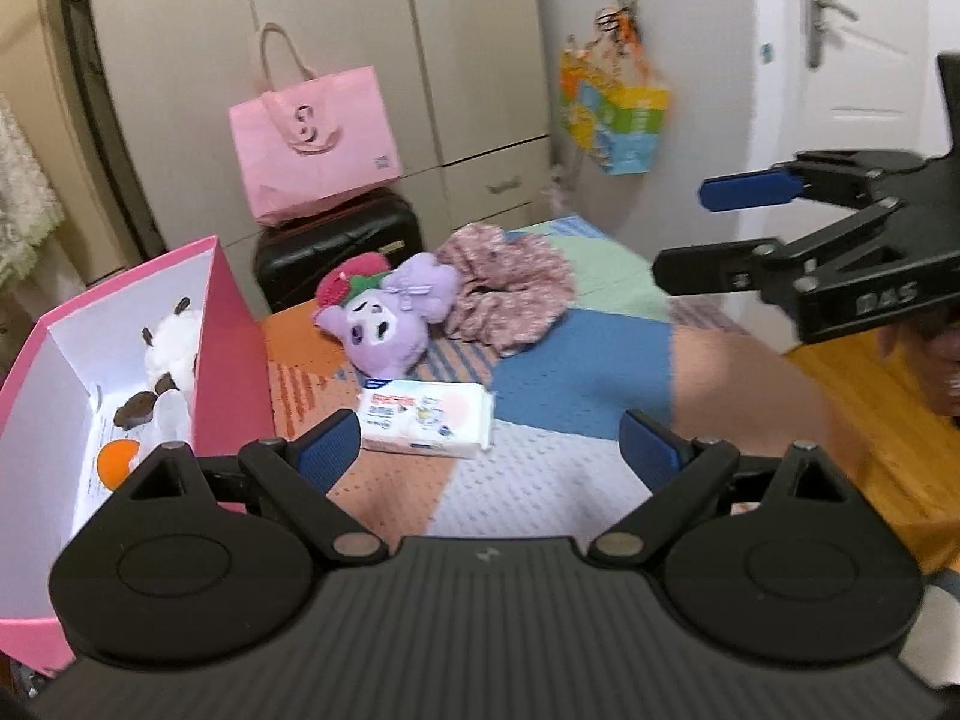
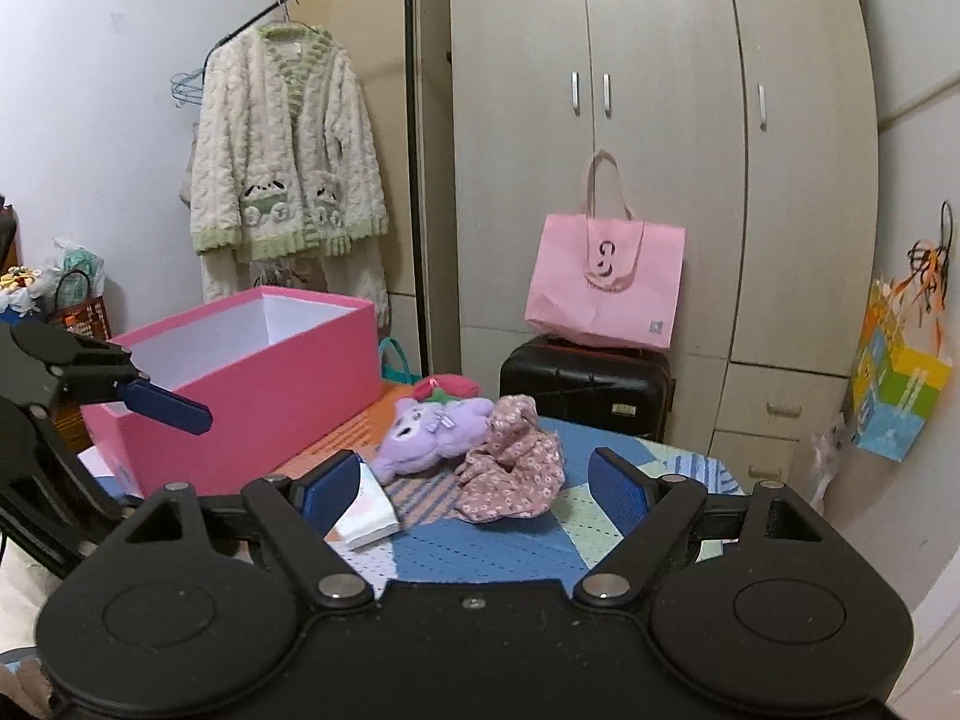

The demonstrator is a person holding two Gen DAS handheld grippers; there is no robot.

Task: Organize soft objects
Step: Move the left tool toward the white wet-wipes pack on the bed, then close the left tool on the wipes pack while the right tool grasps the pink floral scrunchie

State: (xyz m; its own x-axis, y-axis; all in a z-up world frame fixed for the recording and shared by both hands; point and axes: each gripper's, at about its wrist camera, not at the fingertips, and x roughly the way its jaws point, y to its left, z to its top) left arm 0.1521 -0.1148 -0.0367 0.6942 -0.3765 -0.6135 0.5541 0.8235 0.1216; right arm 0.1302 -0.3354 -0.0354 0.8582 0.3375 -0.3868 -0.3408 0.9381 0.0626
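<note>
Holding both sets of fingers spread wide and empty, I have nothing gripped in my left gripper (image 1: 489, 441) or my right gripper (image 2: 474, 483), which suits a reach toward soft things that need a broad bite. Just ahead of my left fingers lies a white pack of wipes (image 1: 427, 416), flat on the patchwork cover (image 1: 576, 384); the same pack sits touching or just under the left-hand finger of my right gripper, partly hidden by it. Beyond the pack, farther from both sets of fingers, the purple plush toy (image 1: 384, 318) lies on its side with its head toward me, and a floral fabric scrunchie (image 1: 510, 294) rests against it, crumpled. To the left of my left fingers stands the open pink box (image 1: 234, 324), its mouth up so things can be dropped in; a white and brown plush (image 1: 171, 348) and something orange already lie inside, so I judge sorting is partly done and three pieces remain outside. The surface looks like a bed or a padded desk; I cannot tell which. Behind it stand a black suitcase (image 2: 585, 387) carrying a pink tote bag (image 2: 606, 288), a pale wardrobe (image 2: 660, 120), and a fluffy cardigan (image 2: 288, 150) hanging from a rail.
</note>
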